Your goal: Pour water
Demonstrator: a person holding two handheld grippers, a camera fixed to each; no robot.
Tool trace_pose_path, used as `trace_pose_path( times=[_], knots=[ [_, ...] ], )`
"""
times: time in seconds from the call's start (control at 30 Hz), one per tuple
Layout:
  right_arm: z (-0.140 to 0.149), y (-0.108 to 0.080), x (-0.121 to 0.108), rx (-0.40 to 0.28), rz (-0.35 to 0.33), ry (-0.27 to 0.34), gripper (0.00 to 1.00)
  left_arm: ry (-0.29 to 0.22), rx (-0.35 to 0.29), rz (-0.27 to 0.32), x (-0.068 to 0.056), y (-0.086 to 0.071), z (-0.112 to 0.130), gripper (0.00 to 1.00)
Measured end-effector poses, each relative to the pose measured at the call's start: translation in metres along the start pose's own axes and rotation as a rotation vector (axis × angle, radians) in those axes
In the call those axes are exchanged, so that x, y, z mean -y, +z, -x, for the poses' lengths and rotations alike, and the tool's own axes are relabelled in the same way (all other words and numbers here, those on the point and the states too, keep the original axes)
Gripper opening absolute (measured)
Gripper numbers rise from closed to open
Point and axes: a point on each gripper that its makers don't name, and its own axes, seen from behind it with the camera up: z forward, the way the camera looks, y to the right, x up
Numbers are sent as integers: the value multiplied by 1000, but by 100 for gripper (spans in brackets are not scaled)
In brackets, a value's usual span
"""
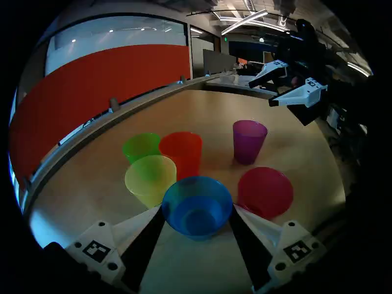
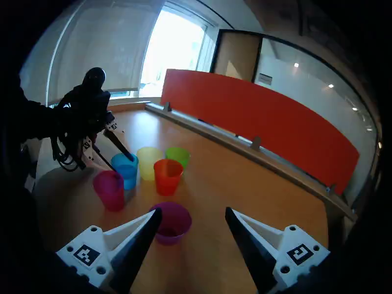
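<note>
While the left gripper (image 1: 197, 207) pressed both sides of the blue cup (image 1: 197, 218), the cup stood upright, long axis vertical, mouth up, well inside the desk (image 1: 210, 112) edges. The right gripper (image 2: 192, 210) gaped open, with the purple cup (image 2: 170, 223) beside its left finger.

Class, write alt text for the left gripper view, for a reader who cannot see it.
A blue cup sits between the left gripper's jaws on a wooden table; whether they press it is unclear. Behind and beside it stand a yellow cup, green cup, orange cup, purple cup and red cup, with the right gripper open beyond.
</note>
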Motion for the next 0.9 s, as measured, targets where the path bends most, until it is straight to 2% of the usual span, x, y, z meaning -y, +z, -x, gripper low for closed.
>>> trace_pose_path(
  times=[0.2,0.43,0.9],
  knots=[
    [-2,0,0,-6,4,6,100,-20,-5,1,-3,-1,-1,86],
    [-3,2,1,-10,5,12,100,-48,-50,-13,-2,-7,-14,85],
    [-19,9,5,-42,3,21,100,-74,-174,-80,7,-33,-44,85]
  ],
)
